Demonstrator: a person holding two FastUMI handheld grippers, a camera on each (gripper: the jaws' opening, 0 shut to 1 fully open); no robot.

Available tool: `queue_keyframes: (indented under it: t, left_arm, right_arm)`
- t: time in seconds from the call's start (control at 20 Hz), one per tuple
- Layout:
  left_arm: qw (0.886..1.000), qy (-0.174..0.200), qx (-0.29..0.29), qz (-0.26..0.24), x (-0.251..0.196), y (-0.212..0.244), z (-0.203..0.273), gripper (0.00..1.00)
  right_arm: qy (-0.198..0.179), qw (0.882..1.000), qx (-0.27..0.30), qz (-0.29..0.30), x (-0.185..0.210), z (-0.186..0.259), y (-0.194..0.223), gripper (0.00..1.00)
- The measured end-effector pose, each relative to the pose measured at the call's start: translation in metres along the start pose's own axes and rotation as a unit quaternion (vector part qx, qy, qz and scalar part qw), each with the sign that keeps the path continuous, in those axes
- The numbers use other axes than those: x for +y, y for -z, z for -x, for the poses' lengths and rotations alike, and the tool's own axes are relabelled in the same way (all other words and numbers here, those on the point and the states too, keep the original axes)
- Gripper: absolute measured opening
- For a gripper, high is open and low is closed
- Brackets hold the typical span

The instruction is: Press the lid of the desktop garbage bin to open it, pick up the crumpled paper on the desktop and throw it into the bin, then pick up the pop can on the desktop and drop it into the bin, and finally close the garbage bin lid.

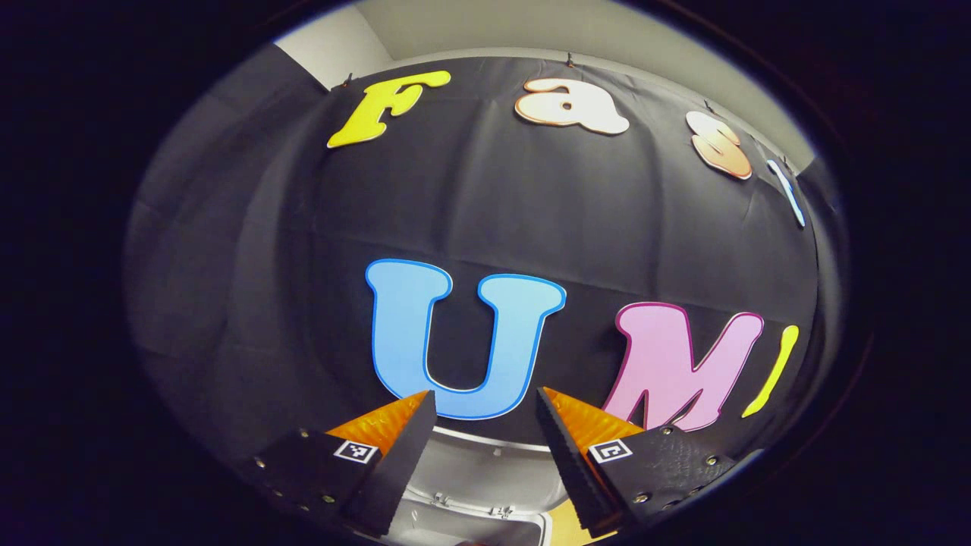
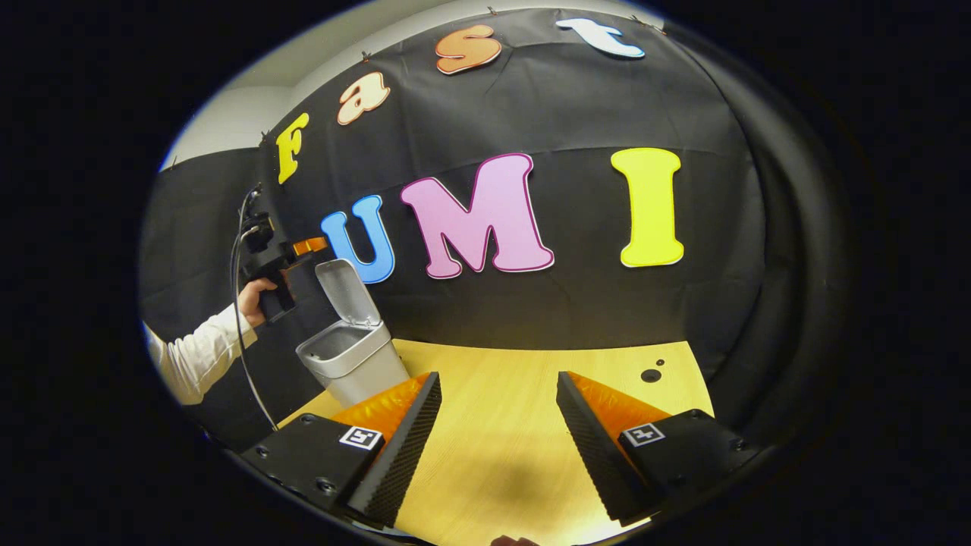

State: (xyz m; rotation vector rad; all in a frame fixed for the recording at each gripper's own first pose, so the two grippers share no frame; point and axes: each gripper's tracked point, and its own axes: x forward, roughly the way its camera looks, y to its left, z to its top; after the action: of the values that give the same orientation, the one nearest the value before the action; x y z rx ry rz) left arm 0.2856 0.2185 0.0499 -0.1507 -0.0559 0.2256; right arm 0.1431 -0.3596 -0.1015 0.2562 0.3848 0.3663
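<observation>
Spread left gripper (image 1: 485, 402) above bin lid (image 1: 485, 470)

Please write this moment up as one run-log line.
bin: lid up, open | left gripper: open, above the bin | right gripper: open, empty, over the table

The garbage bin (image 2: 353, 364) is pale grey, its raised lid (image 2: 347, 292) a lighter, near-white grey. The bench (image 2: 516, 425) is light yellow wood with a faint grain and two small dark round spots. The person's sleeve (image 2: 193, 356) is white.
</observation>
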Motion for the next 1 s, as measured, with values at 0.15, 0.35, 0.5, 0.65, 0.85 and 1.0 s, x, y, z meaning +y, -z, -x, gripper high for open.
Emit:
queue_keyframes:
  t: [0.15,0.35,0.5,0.65,0.85,1.0]
  left_arm:
    - [0.998,0.016,0.034,-0.046,-0.005,0.016,-0.011,0.86]
    - [0.994,0.033,0.074,-0.079,-0.012,0.037,-0.021,0.86]
    - [0.991,0.035,0.086,-0.096,-0.013,0.039,-0.02,0.86]
    - [0.988,0.042,0.109,-0.099,-0.01,0.042,-0.008,0.86]
    - [0.985,0.051,0.134,-0.097,-0.004,0.05,0.023,0.87]
    - [0.977,0.057,0.182,-0.094,-0.002,0.091,0.056,0.86]
  right_arm:
    - [0.003,1.0,0.007,-0.002,-0.012,0.001,0.003,0.99]
    - [0.004,1.0,0.006,-0.007,-0.016,-0.001,0.003,0.99]
    - [0.002,1.0,0.008,-0.001,-0.013,-0.001,0.003,0.99]
    - [0.0,1.0,0.007,0.001,-0.009,-0.001,0.005,0.99]
    - [-0.005,1.0,0.01,-0.005,-0.002,-0.004,0.008,0.99]
    - [-0.009,1.0,0.009,0.001,0.004,-0.005,0.008,0.99]
